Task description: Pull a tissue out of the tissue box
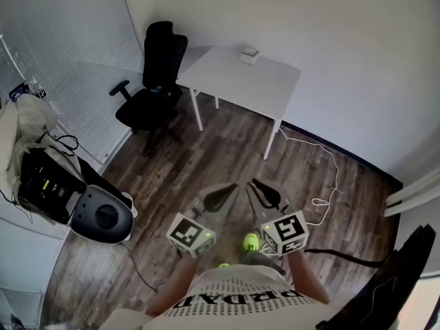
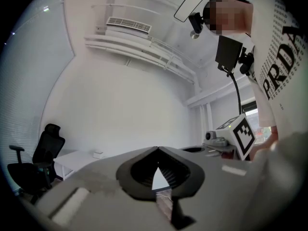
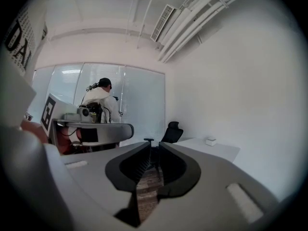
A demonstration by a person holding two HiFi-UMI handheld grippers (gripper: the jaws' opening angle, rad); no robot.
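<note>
Tissue box (image 1: 249,55) sits on white table (image 1: 237,84)

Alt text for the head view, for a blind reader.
Seen from above, a person holds a left gripper and right gripper side by side over wood floor, pointing toward a white table bearing a tissue box, a black office chair beside it.

A small, sparse office: a black swivel office chair (image 1: 152,88) beside a white tabletop (image 1: 227,81), slatted window blinds (image 1: 62,60), wood-plank floor (image 1: 227,163)
</note>
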